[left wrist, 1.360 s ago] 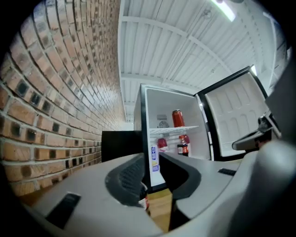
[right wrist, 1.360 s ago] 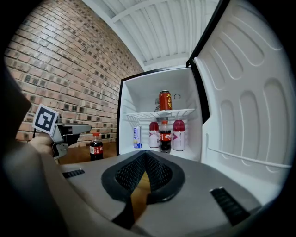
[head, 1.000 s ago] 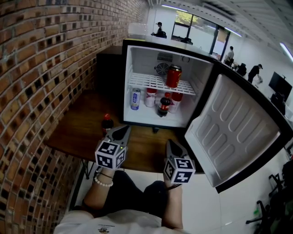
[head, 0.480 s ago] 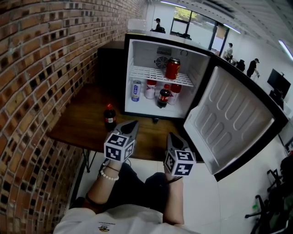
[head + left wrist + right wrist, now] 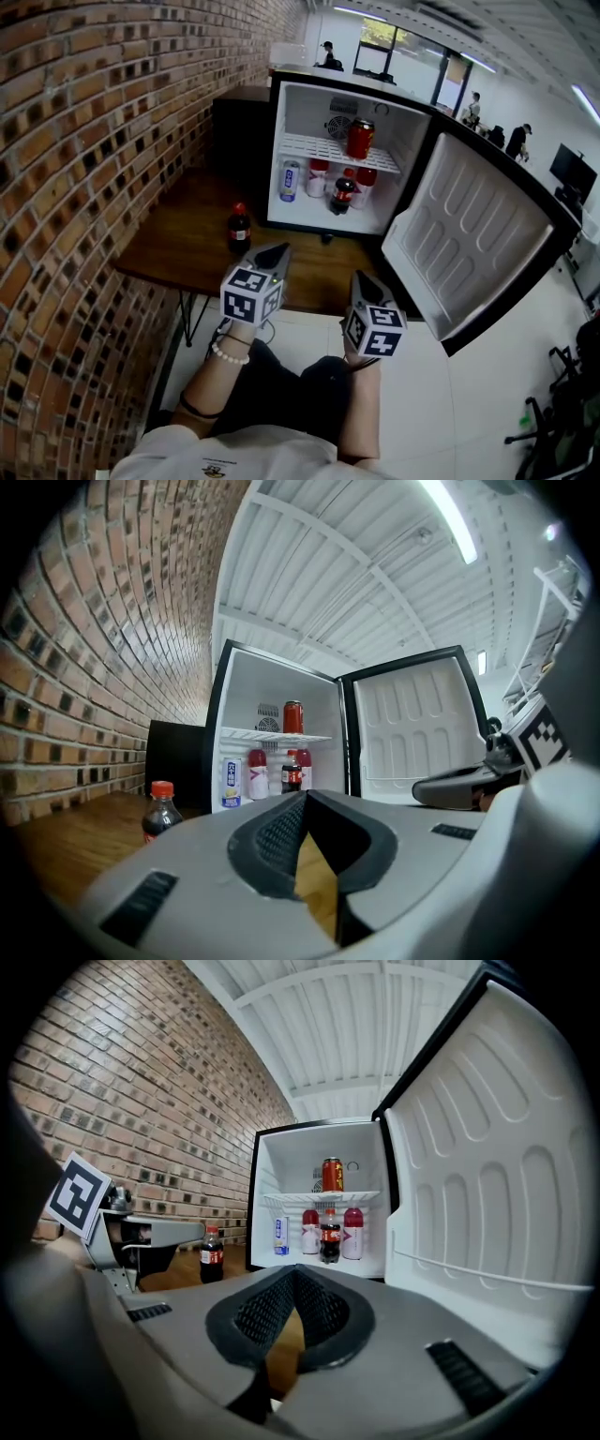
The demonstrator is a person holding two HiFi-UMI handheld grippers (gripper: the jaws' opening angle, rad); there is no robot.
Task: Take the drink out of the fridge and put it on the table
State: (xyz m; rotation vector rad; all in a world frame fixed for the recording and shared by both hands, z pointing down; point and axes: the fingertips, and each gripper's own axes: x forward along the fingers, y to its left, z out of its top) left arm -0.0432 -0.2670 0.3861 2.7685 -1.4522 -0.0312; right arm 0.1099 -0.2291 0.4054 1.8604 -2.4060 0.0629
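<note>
A small cola bottle (image 5: pixel 239 226) with a red cap stands upright on the wooden table (image 5: pixel 178 246), left of the open fridge (image 5: pixel 342 161). It also shows in both gripper views (image 5: pixel 161 810) (image 5: pixel 212 1253). Inside the fridge are a red can (image 5: pixel 360 139) on the wire shelf and, on the floor below, a second cola bottle (image 5: pixel 342 196), a blue-white can (image 5: pixel 291 180) and two red-and-white bottles. My left gripper (image 5: pixel 275 251) (image 5: pixel 305 797) hangs shut and empty over the table's front edge, to the right of the bottle and nearer me. My right gripper (image 5: pixel 360 277) (image 5: pixel 294 1271) is shut and empty beside it.
The fridge door (image 5: pixel 473 246) stands swung wide to the right, close to my right gripper. A brick wall (image 5: pixel 84 141) runs along the left of the table. A dark cabinet (image 5: pixel 239 127) stands left of the fridge. People stand far off in the room behind.
Both grippers have drawn back from the table toward me. The left one has moved away from the cola bottle, which stays standing on the table.
</note>
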